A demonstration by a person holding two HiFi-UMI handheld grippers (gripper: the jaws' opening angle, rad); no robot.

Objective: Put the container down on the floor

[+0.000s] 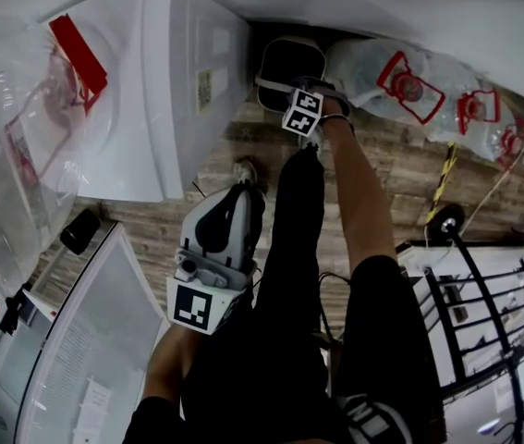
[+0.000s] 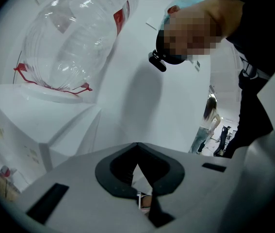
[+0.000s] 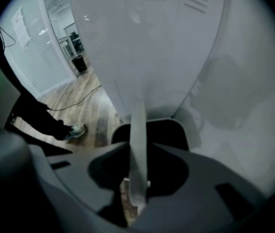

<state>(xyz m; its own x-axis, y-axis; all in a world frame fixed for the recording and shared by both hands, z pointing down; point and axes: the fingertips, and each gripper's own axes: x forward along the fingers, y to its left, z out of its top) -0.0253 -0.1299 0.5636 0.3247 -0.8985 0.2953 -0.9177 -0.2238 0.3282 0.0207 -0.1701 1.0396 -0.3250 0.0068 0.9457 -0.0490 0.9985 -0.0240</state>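
— Status?
— Left gripper [image 2: 137, 154] jaws together, empty. Right gripper [image 3: 139, 144] clamped on thin pale strip [image 3: 138, 115]; can't tell what it belongs to.
— Jug [image 1: 372, 72]?
— On floor [image 1: 400, 169] by wall [image 1: 382, 7], just beside Right gripper.

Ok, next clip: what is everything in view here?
water dispenser: one, white, upper left of head view
bottle: one, clear, red label, atop the dispenser
floor bottles: at least three, clear, red handles, by the far wall
floor: brown wood planks
rack: one, white, black cables, right
bystander: one, far background
grey strip: one, upright, clamped by the right gripper; source unclear
left gripper: grey, fingers together, empty
right gripper: grey, fingers closed on the strip
person's legs: black trousers, centre
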